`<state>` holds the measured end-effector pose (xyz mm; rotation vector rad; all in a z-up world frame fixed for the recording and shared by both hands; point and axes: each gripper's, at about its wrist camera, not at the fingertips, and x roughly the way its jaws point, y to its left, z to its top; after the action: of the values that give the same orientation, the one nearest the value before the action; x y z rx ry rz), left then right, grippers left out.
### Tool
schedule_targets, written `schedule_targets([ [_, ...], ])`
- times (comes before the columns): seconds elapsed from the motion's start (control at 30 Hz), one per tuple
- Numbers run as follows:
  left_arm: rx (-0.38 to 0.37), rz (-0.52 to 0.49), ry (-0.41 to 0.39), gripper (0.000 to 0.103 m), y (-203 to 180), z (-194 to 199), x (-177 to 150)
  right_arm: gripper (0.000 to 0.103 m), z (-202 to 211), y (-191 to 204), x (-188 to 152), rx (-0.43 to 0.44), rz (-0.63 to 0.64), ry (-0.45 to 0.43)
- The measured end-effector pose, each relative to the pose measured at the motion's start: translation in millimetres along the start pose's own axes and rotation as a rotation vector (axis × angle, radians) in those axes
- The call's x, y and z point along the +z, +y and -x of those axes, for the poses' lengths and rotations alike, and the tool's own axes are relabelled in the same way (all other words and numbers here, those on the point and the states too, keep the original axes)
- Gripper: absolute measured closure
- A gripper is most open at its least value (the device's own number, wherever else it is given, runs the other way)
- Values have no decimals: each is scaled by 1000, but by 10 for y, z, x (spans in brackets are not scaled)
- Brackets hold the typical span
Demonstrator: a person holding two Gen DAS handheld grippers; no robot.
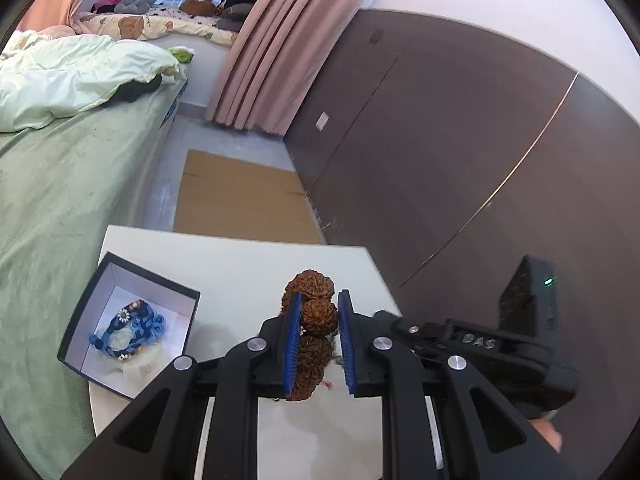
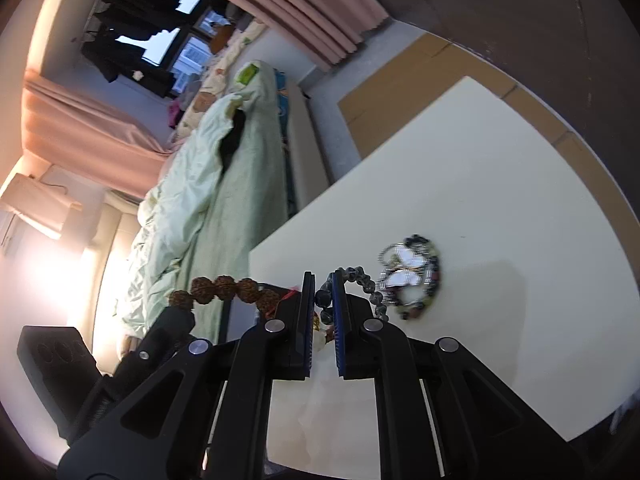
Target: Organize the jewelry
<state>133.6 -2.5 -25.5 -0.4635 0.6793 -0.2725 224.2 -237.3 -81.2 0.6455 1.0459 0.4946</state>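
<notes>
My left gripper [image 1: 319,308] clamps brown beads [image 1: 310,300], lower part hidden; right gripper [image 2: 323,288] pinches dark beads [image 2: 362,280], blurred.

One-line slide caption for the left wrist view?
Left gripper grips a brown seed-bead bracelet above the white table, beside an open box holding blue jewelry.

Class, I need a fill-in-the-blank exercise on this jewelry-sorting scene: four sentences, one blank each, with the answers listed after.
1. The left tongs are shut on a bracelet of large, rough ____ beads.
2. The blue bracelet lies inside an open ____.
3. The right tongs grip a strand of dark grey beads above the ____ table.
4. The butterfly ornament on the table has ____ wings.

Missing words: brown; box; white; white
</notes>
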Motion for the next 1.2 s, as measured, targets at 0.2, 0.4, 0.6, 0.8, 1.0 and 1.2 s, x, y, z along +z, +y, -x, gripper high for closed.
schedule_targets([
  [0.2,49,2,13,87,90,21,-36,93,3,187,-39,44,39,-24],
  [0.4,43,27,-22,87,171,179,35,93,-48,234,-55,54,40,-18],
  [0.6,63,41,-74,87,258,372,132,93,-96,357,-83,105,52,-15],
  [0.8,99,72,-112,87,427,500,221,93,-173,548,-144,196,59,-10],
  [1.0,139,91,-155,87,568,634,294,93,-447,839,-262,280,81,39],
  [1.2,178,118,-191,87,721,758,346,93,-793,1050,-391,289,110,125],
])
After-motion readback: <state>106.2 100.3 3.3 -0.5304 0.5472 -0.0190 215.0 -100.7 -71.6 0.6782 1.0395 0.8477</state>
